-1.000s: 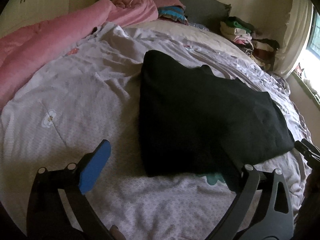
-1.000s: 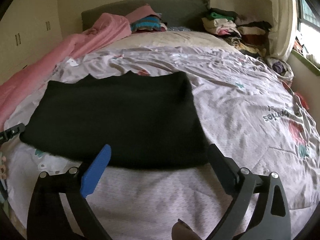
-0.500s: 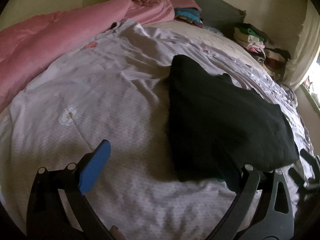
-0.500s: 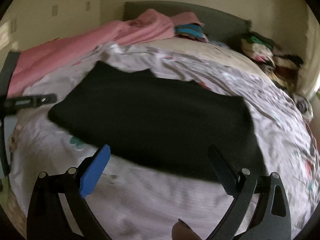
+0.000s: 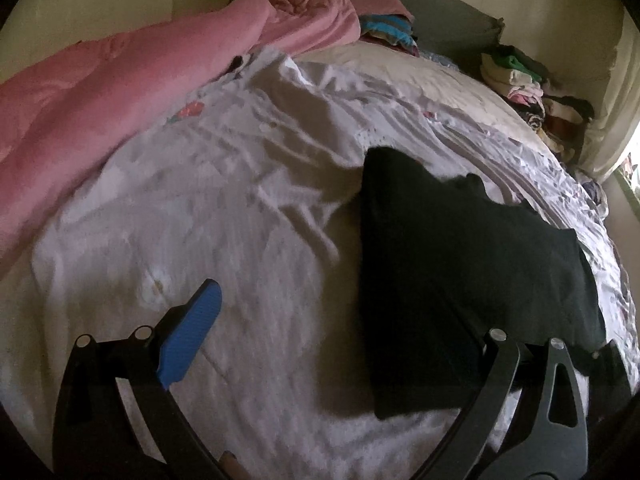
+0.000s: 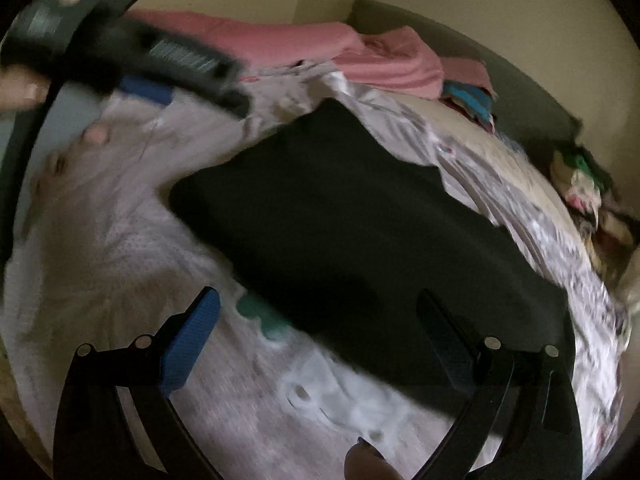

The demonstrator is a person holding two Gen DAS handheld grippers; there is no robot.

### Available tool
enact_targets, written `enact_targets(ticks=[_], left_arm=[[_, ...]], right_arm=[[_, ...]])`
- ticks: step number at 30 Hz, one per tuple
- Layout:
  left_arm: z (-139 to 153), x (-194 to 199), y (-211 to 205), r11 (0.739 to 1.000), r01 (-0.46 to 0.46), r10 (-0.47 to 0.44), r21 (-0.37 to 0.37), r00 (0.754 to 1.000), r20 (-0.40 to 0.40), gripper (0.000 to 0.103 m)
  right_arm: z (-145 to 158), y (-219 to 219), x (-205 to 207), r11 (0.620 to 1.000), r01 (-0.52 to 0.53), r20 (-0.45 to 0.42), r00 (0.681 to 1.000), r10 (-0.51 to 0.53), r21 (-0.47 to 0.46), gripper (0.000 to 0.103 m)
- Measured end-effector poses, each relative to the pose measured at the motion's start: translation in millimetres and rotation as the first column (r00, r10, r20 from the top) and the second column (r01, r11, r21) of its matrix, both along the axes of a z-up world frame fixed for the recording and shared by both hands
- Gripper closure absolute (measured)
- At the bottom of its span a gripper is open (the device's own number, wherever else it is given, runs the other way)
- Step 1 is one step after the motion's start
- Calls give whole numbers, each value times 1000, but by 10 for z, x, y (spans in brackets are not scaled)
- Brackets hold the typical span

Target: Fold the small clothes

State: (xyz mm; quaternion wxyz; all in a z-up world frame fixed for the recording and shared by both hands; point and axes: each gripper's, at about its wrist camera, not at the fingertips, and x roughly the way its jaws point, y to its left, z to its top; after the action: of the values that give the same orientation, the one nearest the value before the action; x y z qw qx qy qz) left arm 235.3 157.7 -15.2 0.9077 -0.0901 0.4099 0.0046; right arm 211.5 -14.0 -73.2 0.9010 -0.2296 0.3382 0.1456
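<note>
In the left wrist view, the left gripper hangs over the bed with its fingers spread wide and nothing between them. The blue pad of one finger sits over the pale printed bedsheet; the other finger, dark and hard to make out, overlaps the near edge of the black garment. That garment lies flat on the sheet as a folded, roughly rectangular shape, to the right of the gripper's middle. A pink quilt is bunched along the left side of the bed up to the grey headboard. A stack of folded clothes sits at the far right corner by the curtain.

In the right wrist view, which is blurred, the right gripper is likewise spread apart and empty. Its blue pad is over the sheet, while its dark finger overlaps the black garment, which lies flat across the middle of the bed. At the upper left, the left gripper shows as a dark smeared shape with a blue pad, above the sheet and clear of the garment. The pink quilt and the pile of clothes lie beyond.
</note>
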Motion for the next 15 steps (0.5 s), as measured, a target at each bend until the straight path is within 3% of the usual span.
enact_targets(ticks=[5, 15], left_arm=[[68, 149, -7, 1000, 5, -5, 8, 1000, -3, 10], [-125, 419, -54, 1000, 19, -20, -14, 998, -68, 10]], right_arm=[[-150, 239, 81, 994, -35, 14, 999, 37, -100, 5], [-206, 462, 390, 988, -13, 45, 999, 20, -154, 6]])
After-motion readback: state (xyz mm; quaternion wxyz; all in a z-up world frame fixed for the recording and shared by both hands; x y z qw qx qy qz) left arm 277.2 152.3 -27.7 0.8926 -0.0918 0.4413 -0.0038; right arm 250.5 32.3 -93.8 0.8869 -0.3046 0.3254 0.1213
